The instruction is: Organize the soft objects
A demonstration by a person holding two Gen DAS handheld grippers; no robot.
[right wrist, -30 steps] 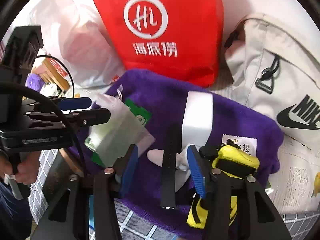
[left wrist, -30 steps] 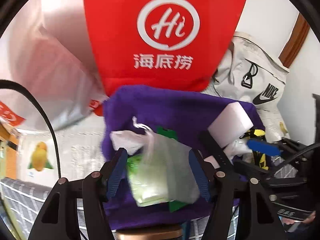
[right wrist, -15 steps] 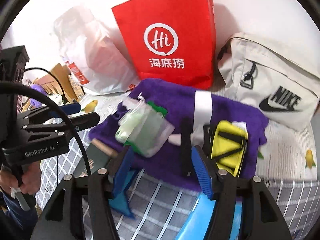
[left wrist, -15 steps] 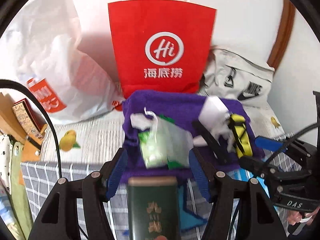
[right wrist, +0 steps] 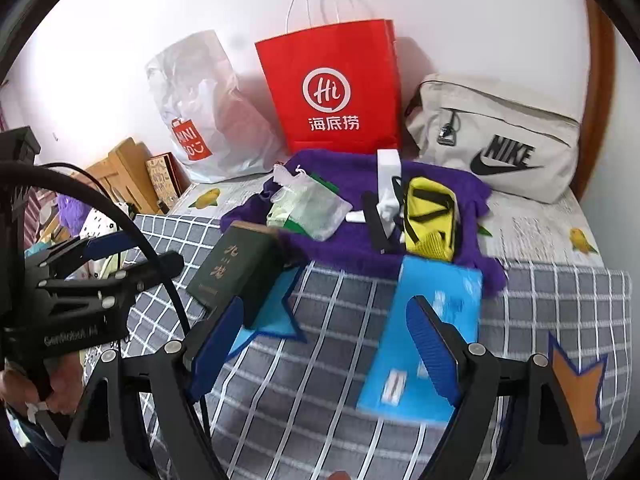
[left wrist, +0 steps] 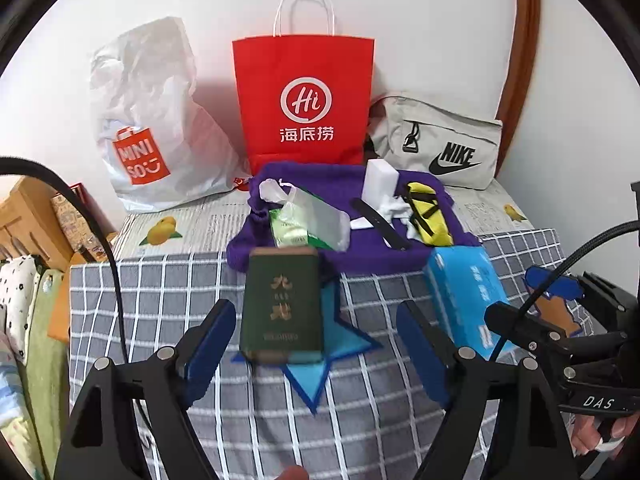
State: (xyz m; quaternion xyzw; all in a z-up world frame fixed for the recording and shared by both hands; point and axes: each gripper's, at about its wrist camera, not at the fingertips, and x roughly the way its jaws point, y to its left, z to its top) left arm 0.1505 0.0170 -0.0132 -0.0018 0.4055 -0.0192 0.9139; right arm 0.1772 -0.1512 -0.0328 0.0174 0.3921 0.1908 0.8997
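Grey checked bedspread (left wrist: pixel 168 320) under both my claws, white wall behind, wooden door frame at the far right.

My left gripper (left wrist: pixel 316 344) had its jaws opening, nothing pinched; between the blue pads the view fell on a dark green box (left wrist: pixel 282 304) standing on a blue star-shaped felt mat (left wrist: pixel 340 344), not touched by either pad. My right gripper (right wrist: pixel 324 344) was likewise opening and empty; a light blue tissue pack (right wrist: pixel 432 320) lay flat beneath it, the right pad overlapping it in view, whether touching I could not tell. An orange star mat (right wrist: pixel 576 384) sat at the right edge of the spread.

Past these, toward the far edge of the bed, lay the purple towel (right wrist: pixel 448 184), spread and rumpled. On it, left to right: a clear plastic bag of green packets (right wrist: pixel 308 208), a white sponge block (right wrist: pixel 388 164), a black strap (right wrist: pixel 374 220) with a crumpled white bit beside it, and a small yellow pouch (right wrist: pixel 430 216) with black straps near the towel's right side. The green box touched the towel's near left corner; the tissue pack met its near edge.

Against the wall stood a white Miniso plastic bag (left wrist: pixel 152 128), a red paper bag (left wrist: pixel 306 100) upright at centre, and a beige Nike bag (left wrist: pixel 440 148) slumped to the right.

Each claw showed in the other's side view, held by a hand (right wrist: pixel 36 392).
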